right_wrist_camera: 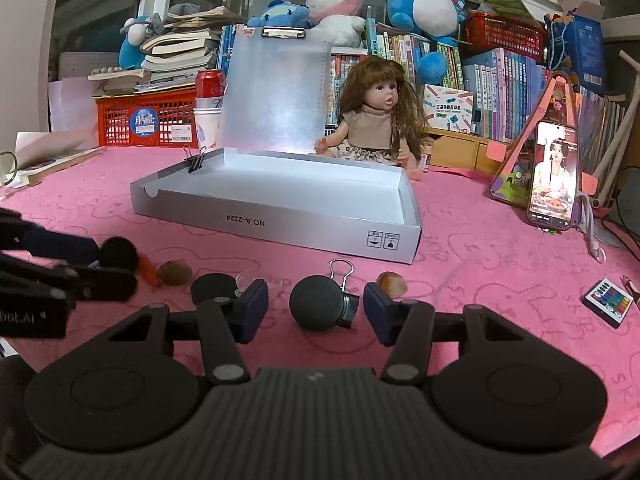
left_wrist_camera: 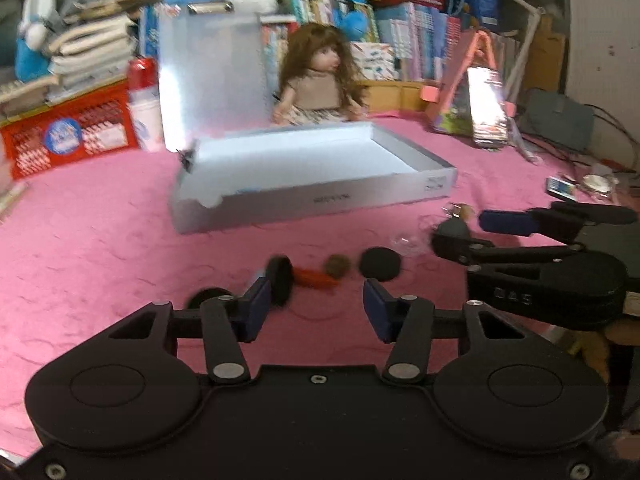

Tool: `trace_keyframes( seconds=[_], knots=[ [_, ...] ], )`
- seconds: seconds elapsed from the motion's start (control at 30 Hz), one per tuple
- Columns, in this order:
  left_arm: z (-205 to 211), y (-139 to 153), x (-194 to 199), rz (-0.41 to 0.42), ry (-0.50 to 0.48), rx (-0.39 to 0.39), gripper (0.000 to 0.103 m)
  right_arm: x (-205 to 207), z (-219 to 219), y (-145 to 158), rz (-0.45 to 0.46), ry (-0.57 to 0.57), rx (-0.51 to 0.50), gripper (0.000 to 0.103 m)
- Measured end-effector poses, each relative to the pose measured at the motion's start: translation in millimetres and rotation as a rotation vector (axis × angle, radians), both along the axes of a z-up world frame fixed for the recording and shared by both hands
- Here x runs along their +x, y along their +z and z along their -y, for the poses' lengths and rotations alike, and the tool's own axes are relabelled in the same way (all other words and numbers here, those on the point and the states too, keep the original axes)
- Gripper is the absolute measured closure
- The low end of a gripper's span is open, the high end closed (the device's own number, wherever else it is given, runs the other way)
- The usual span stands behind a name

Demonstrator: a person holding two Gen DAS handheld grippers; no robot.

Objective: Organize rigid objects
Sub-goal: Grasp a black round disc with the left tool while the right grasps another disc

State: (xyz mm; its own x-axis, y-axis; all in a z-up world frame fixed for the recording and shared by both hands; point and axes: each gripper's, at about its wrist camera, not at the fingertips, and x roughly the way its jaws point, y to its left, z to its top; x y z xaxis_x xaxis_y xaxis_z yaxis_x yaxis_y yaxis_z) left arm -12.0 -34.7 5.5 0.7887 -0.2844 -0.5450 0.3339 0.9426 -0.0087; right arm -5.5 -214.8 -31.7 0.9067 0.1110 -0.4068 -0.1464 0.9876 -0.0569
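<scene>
From my station I record the right hand-held gripper (right_wrist_camera: 316, 308) low over the pink table (right_wrist_camera: 500, 280), fingers spread wide and holding nothing. A dark round disc (right_wrist_camera: 316, 304) lies between its fingertips, touching neither as far as I can tell, with a black binder clip (right_wrist_camera: 346, 300) just behind it. A brownish stone (right_wrist_camera: 392, 283) sits just beyond the right fingertip; another black disc (right_wrist_camera: 212, 288) lies just beyond the left one.

The left hand-held gripper (left_wrist_camera: 316, 308) is likewise wide apart and empty. A black disc (left_wrist_camera: 280, 284) stands on edge close by its left fingertip (blur prevents me from confirming contact), an orange-red piece (left_wrist_camera: 316, 276) and a small brown stone (left_wrist_camera: 338, 266) lie ahead, and a flat black disc (left_wrist_camera: 380, 264) beyond the right fingertip.

The open grey box (right_wrist_camera: 280, 220), lid upright, stands farther back on the table, well apart from both hand-held grippers; I see no objects inside it. A doll (right_wrist_camera: 376, 120) sits behind it.
</scene>
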Motion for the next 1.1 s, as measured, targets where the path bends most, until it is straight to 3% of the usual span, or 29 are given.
trace_keyframes(
  seconds=[0.27, 0.47, 0.9, 1.1],
  knots=[
    [1.9, -3.8, 0.4, -0.003, -0.006, 0.012, 0.053, 0.7, 3.5, -0.6, -0.008, -0.003, 0.015, 0.045],
    [-7.9, -10.7, 12.4, -0.072, 0.027, -0.018, 0.054, 1.6, 3.7, -0.7, -0.012, -0.003, 0.02, 0.046],
    [-21.1, -11.3, 29.7, -0.05, 0.118, -0.003, 0.053, 1.7, 1.1, -1.7, -0.014, 0.003, 0.016, 0.05],
    [-8.2, -10.5, 27.8, 0.013, 0.096, 0.052, 0.052, 1.8, -2.1, -2.8, -0.017, 0.005, 0.015, 0.051]
  ],
)
